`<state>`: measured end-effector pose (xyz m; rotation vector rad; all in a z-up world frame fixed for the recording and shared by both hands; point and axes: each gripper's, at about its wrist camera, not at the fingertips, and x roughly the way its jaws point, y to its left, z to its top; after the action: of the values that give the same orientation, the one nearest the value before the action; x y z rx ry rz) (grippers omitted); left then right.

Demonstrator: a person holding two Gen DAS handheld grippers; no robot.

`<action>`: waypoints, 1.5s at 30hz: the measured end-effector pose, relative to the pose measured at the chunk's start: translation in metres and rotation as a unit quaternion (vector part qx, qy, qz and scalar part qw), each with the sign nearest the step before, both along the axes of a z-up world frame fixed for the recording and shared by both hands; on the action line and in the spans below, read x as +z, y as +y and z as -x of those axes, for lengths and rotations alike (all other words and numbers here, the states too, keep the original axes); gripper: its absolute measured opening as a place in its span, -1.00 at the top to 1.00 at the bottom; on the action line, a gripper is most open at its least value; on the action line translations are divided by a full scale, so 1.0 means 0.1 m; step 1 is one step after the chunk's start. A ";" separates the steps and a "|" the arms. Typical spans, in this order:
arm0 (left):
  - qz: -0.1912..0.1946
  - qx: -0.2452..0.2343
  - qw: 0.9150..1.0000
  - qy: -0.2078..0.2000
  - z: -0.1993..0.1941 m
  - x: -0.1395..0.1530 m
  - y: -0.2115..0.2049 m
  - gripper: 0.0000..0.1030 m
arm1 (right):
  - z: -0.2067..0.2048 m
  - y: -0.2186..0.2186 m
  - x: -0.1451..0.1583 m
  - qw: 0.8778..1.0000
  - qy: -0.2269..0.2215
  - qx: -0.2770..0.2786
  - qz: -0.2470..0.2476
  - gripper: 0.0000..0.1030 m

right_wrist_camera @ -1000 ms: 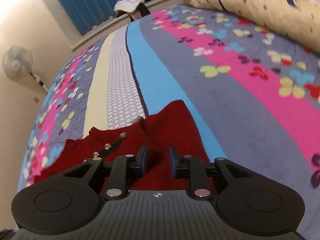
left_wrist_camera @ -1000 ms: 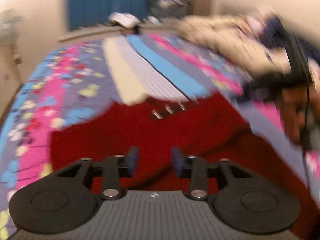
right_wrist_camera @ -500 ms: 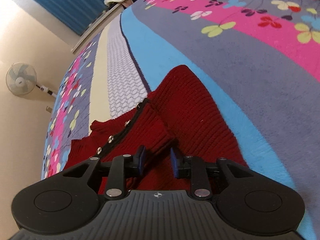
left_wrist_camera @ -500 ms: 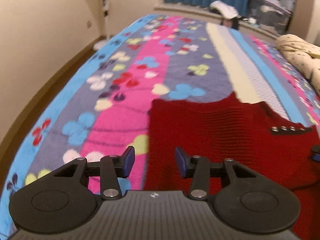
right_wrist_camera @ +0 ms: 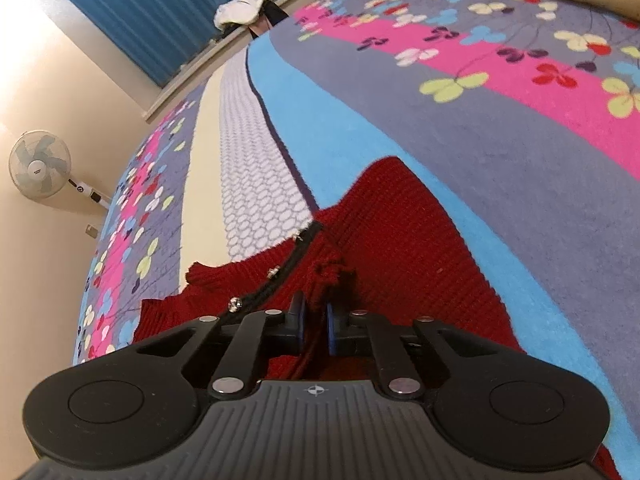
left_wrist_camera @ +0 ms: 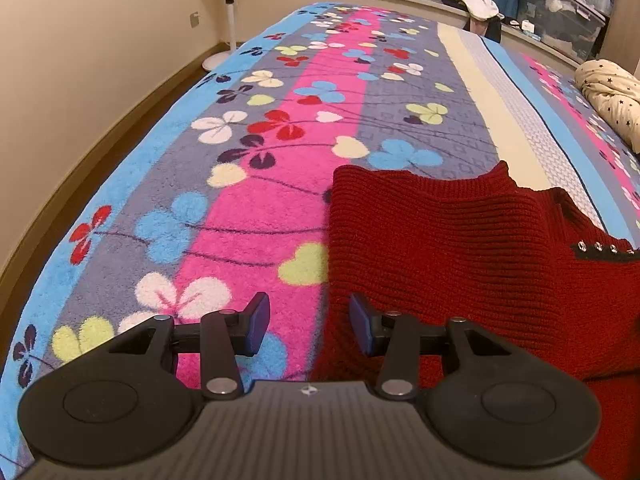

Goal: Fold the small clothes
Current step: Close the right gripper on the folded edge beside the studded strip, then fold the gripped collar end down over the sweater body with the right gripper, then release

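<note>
A red sweater (left_wrist_camera: 460,240) lies spread on the bed (left_wrist_camera: 256,168), over its flowered blanket. The left tool (left_wrist_camera: 308,326) hangs wide open with nothing between its fingers, straddling the sweater's edge, which runs up toward 12 o'clock. The right tool (right_wrist_camera: 314,322) is pinched nearly closed on a raised fold of the sweater near the black button strip (right_wrist_camera: 280,276) at 11 o'clock

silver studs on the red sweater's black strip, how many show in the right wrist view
3: one near the strip's far end, one midway, one nearest the right gripper. More may be hidden behind the gripper.
</note>
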<state>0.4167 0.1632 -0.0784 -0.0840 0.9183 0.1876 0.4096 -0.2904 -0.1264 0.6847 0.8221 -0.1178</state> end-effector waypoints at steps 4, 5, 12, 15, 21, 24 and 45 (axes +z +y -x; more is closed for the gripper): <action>0.001 0.001 1.000 0.000 0.00 0.01 -0.01 0.05 | 0.06 0.02 0.17 1.000 -0.025 -0.005 -0.003 0.82; 0.002 0.001 1.000 0.000 0.00 0.02 -0.01 0.05 | 0.10 0.03 0.26 0.999 -0.034 -0.007 -0.003 0.82; 0.012 -0.001 1.000 -0.008 -0.01 0.09 -0.07 0.05 | 0.39 -0.03 0.61 0.998 -0.053 -0.035 0.023 0.82; 0.012 -0.008 1.000 -0.004 -0.01 0.08 -0.11 0.05 | 0.41 -0.23 0.24 0.995 0.062 -0.071 0.012 0.82; 0.024 -0.004 1.000 0.003 -0.02 0.05 -0.12 0.05 | 0.44 -0.31 0.24 0.996 0.057 -0.075 0.002 0.69; 0.019 -0.007 1.000 0.009 -0.03 0.01 -0.13 0.05 | 0.43 -0.36 0.23 0.994 0.062 -0.085 0.017 0.46; 0.049 -0.030 0.998 0.015 -0.08 -0.09 -0.13 0.67 | 0.34 -0.38 0.13 0.997 0.058 -0.023 0.051 0.81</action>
<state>0.4242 0.1507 -0.0873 -0.1453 0.9582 0.0880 0.3756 -0.3283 -0.1135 0.6048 0.9052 -0.2413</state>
